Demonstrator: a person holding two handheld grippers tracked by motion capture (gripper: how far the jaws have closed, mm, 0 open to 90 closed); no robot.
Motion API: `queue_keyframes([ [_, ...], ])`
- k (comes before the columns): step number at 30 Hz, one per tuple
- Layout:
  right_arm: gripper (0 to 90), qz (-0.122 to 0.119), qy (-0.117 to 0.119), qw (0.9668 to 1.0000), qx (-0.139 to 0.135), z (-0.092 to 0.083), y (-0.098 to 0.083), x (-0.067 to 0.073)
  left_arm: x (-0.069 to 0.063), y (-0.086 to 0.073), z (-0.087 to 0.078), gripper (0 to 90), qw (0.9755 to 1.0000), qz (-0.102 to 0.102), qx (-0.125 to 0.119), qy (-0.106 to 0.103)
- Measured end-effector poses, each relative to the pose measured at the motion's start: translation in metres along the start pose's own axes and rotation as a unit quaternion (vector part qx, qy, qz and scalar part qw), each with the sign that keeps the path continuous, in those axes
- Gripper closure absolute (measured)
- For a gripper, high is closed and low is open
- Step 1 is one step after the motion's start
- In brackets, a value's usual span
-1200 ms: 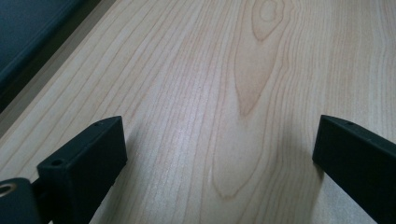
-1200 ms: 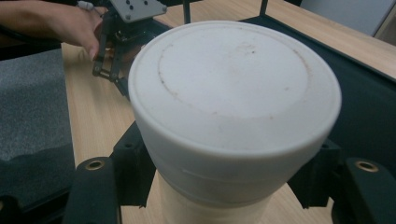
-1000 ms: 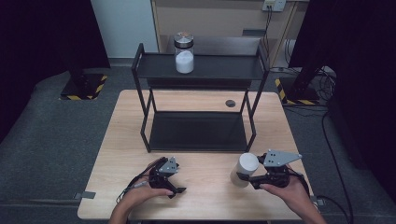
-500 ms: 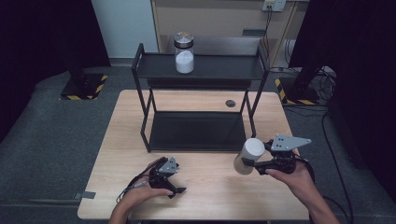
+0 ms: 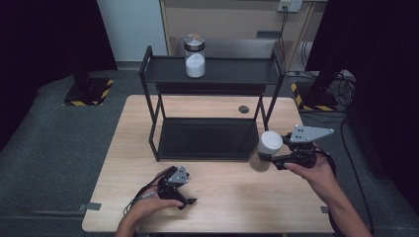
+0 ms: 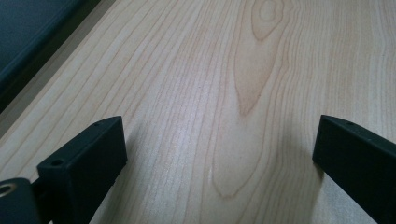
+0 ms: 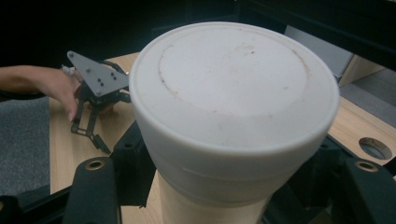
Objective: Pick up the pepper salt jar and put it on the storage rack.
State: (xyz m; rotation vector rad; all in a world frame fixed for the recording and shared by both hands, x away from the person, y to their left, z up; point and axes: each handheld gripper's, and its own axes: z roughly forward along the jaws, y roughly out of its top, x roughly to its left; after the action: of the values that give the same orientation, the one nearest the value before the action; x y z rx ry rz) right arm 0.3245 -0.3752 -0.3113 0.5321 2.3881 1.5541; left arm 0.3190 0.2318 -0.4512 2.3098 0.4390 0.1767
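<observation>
Dark curtains and grey carpet surround a light wooden tabletop [image 5: 222, 197], on which a black two-tier shelf rack [image 5: 212, 74] is placed toward the far edge. On the rack's upper shelf a glass jar [image 5: 194, 55] half filled with white powder is seen standing upright. A white-lidded jar [image 5: 267, 150] is clamped between the jaws of the right hand-held gripper [image 5: 269, 159] and is carried clear of the tabletop, just in front of the rack's right front leg; in the right gripper view the white lid [image 7: 233, 88] is seen from close by, with the jaws pressed on the body beneath it. The left hand-held gripper [image 5: 185, 200] is rested near the front edge, its jaws spread wide with nothing but bare wood between them.
</observation>
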Motion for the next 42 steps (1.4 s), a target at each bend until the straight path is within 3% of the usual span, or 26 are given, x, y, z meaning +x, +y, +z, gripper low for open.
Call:
queue_keyframes([
  [15,36.3,-0.008,-0.006,0.9999,-0.002,-0.003,0.040,-0.019,0.000,0.000,0.000,1.5,1.0000,0.000,0.000,0.000],
  [30,36.3,-0.014,-0.019,0.9997,-0.002,-0.006,0.087,-0.023,0.000,0.001,0.000,1.5,1.0000,0.002,0.002,0.000],
  [42,36.3,-0.027,-0.009,0.9996,-0.007,-0.012,0.124,-0.027,0.000,0.000,0.000,1.5,1.0000,0.001,0.002,0.000],
])
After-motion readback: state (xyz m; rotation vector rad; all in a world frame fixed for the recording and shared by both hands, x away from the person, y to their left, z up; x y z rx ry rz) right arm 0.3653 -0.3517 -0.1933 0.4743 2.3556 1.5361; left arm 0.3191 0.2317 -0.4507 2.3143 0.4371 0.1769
